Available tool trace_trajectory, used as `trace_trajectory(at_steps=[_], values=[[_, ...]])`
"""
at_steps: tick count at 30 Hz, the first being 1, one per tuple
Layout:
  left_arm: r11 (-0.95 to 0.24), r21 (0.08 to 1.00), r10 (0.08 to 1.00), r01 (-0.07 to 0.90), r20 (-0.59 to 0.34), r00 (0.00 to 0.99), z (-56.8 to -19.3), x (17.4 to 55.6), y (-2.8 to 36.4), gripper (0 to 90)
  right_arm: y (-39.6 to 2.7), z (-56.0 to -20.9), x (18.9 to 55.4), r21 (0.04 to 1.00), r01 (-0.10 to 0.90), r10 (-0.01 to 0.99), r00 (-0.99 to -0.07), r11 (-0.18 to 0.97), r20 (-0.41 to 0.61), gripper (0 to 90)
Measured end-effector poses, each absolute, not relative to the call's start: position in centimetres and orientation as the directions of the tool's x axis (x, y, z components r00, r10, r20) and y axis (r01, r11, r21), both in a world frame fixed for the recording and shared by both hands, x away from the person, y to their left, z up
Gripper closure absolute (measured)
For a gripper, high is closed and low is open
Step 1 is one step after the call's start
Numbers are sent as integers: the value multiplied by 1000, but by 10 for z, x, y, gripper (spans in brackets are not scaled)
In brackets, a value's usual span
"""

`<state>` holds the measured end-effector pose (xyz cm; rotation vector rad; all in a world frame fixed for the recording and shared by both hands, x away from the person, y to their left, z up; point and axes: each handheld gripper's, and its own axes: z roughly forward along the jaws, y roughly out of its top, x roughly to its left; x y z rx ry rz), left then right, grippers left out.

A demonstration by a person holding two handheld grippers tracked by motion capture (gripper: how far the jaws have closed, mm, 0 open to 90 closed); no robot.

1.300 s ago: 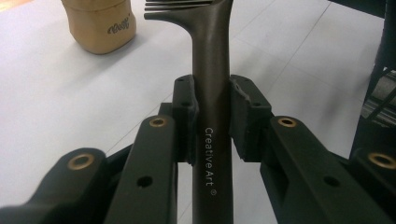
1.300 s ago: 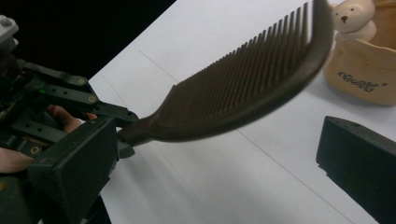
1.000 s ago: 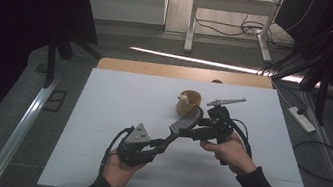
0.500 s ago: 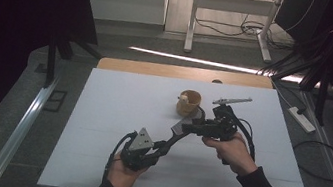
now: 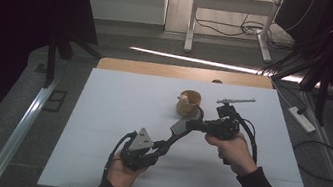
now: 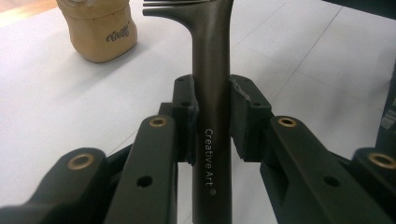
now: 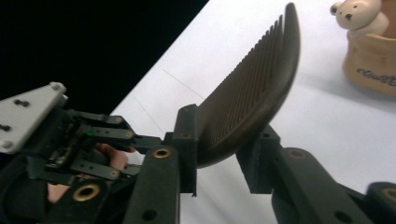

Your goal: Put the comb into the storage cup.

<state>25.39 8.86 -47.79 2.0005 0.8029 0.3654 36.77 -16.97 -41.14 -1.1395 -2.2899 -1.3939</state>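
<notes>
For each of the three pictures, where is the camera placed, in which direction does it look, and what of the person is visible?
High view: above the person's side, looking forward and down on the white table; both hands, left gripper, right gripper.
Left gripper view: rides on that gripper, looking along its jaws, shut on the comb handle.
Right gripper view: rides on that gripper; its jaws, just closing, pinch the comb's toothed end; the left hand shows behind.
Shared: all three show the comb and the bear cup.

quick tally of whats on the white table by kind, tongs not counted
comb: 1, dark, handle in the left tongs, toothed end between the right tongs
tan pot with a toy bear: 1
total: 2
</notes>
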Motion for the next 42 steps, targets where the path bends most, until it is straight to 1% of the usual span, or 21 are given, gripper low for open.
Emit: trace_trajectory(at_steps=[5, 6, 9, 10, 12, 14, 17, 20, 22, 24, 27, 30, 35, 36, 42], values=[[-385, 831, 661, 402, -56, 748, -481, 256, 87, 718, -171, -414, 370, 605, 769, 432, -626, 207, 649, 829], [-390, 826, 657, 407, -60, 751, -481, 257, 87, 717, -170, -414, 370, 591, 781, 421, -614, 202, 668, 835], [-401, 817, 648, 414, -66, 759, -483, 259, 87, 705, -169, -414, 369, 594, 775, 423, -622, 215, 659, 838], [-402, 818, 647, 412, -64, 760, -483, 259, 87, 685, -168, -414, 369, 596, 772, 427, -625, 219, 653, 838], [-402, 817, 649, 413, -64, 758, -482, 259, 86, 604, -169, -414, 369, 601, 768, 436, -629, 221, 643, 838], [-403, 813, 649, 420, -70, 758, -481, 260, 86, 557, -169, -414, 369, 602, 769, 431, -628, 214, 648, 838], [-390, 807, 656, 443, -95, 749, -481, 262, 87, 466, -170, -412, 368, 615, 760, 431, -637, 212, 639, 838], [-387, 797, 657, 464, -115, 745, -482, 264, 88, 348, -171, -411, 367, 640, 738, 410, -662, 213, 627, 838], [-387, 793, 655, 471, -123, 745, -482, 265, 89, 308, -172, -409, 366, 657, 724, 399, -678, 213, 618, 838], [-380, 788, 660, 484, -135, 739, -483, 266, 89, 240, -172, -408, 366, 672, 710, 386, -692, 213, 610, 837], [-380, 776, 656, 504, -158, 738, -483, 267, 90, 165, -173, -407, 365, 686, 695, 377, -708, 217, 597, 837], [-377, 766, 652, 520, -179, 737, -484, 269, 92, 108, -174, -406, 364, 697, 682, 371, -719, 221, 587, 837], [-402, 743, 652, 536, -179, 737, -487, 269, 92, 42, -175, -405, 363, 714, 664, 366, -735, 222, 570, 837], [-406, 740, 653, 537, -177, 736, -487, 269, 92, 38, -175, -405, 363, 715, 663, 367, -736, 221, 569, 837], [-382, 727, 644, 570, -232, 729, -488, 270, 98, 24, -177, -405, 363, 723, 655, 374, -741, 220, 558, 836]])
